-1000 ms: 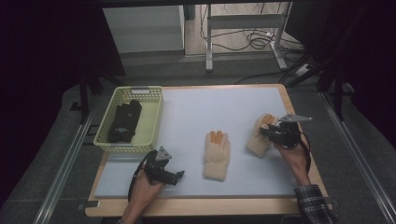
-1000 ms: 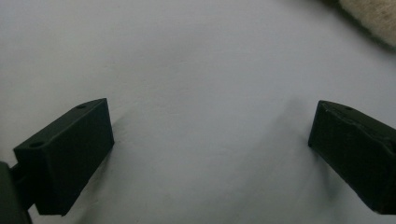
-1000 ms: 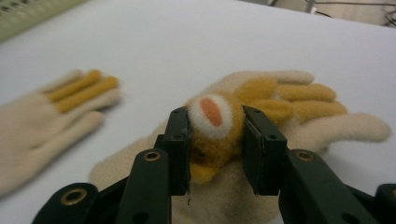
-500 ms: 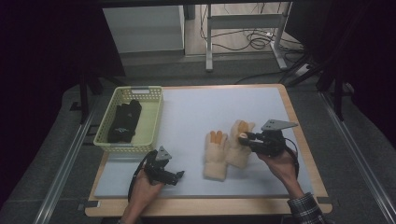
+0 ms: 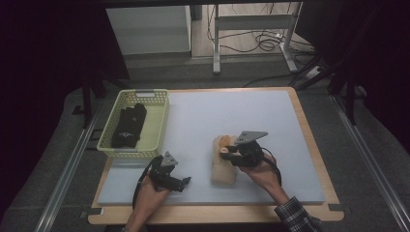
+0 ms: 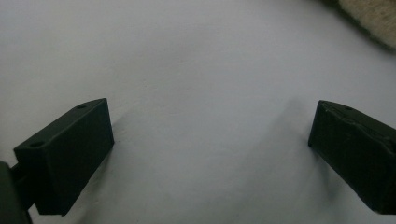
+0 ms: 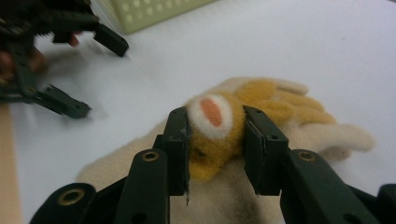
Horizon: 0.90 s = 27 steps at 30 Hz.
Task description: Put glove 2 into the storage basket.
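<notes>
While the right gripper point(image 5: 227, 151) clamped a tan fleece glove point(image 7: 219, 135) over its twin, just right of the pale-green plastic basket point(image 5: 157, 126), the left gripper point(image 5: 186, 181) sat unclenched on the light-grey mat point(image 5: 232, 106); dark floor surrounded.

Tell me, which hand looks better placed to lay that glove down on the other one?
The right. Its hand-held gripper is shut on the yellow glove, directly above the cream glove. The left hand-held gripper sits open and empty on the mat.
</notes>
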{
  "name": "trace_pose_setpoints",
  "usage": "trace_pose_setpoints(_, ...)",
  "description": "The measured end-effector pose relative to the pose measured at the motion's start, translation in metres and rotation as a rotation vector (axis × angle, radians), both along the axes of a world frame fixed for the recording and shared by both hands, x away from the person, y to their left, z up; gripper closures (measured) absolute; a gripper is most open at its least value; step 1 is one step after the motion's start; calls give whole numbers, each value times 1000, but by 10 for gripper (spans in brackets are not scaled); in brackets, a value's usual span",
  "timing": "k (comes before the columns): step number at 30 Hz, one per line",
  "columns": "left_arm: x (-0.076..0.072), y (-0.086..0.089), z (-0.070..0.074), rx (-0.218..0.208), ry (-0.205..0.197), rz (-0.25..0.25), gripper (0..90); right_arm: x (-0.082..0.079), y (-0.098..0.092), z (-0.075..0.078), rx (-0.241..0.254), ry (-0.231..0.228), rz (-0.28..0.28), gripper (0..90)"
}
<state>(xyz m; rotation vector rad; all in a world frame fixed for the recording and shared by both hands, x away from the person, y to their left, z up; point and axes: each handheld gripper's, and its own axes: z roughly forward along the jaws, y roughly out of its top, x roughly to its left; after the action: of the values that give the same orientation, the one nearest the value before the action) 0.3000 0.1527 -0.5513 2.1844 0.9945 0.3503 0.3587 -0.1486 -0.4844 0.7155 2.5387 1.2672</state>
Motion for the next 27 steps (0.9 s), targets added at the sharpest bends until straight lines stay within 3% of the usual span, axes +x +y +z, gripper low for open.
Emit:
trace_pose_setpoints(3, 0, 0, 0, 2, 0, -1, 2, 1, 5, -9, -31, -17, -10, 588)
trace_pose_setpoints(6, 0, 0, 0, 2, -1, -1, 2, 3, 7, -23, -40, 24, -20, 479)
trace_pose_setpoints(8, 0, 0, 0, 1, 0, 0, 2, 2, 6, -26, -21, 41, -29, 428)
trace_pose_setpoints(10, 0, 0, 0, 2, 0, -1, 2, 2, 3, -21, -14, 38, -31, 381)
trace_pose_setpoints(15, 0, 0, 0, 2, 0, -1, 2, 1, -20, -4, 28, 16, -73, 366)
trace_pose_setpoints(18, 0, 0, 0, 0, 1, 1, 2, -1, -37, -1, 29, 13, -102, 436)
trace_pose_setpoints(21, 0, 0, 0, 0, 1, 1, 2, -5, -50, -5, 11, 25, -118, 613)
trace_pose_setpoints(24, 0, 0, 0, 0, 1, 1, 2, -11, -56, -12, -13, 39, -108, 754)
trace_pose_setpoints(27, 0, 0, 0, -1, 1, 1, 2, -19, -57, -22, -27, 67, -90, 815)
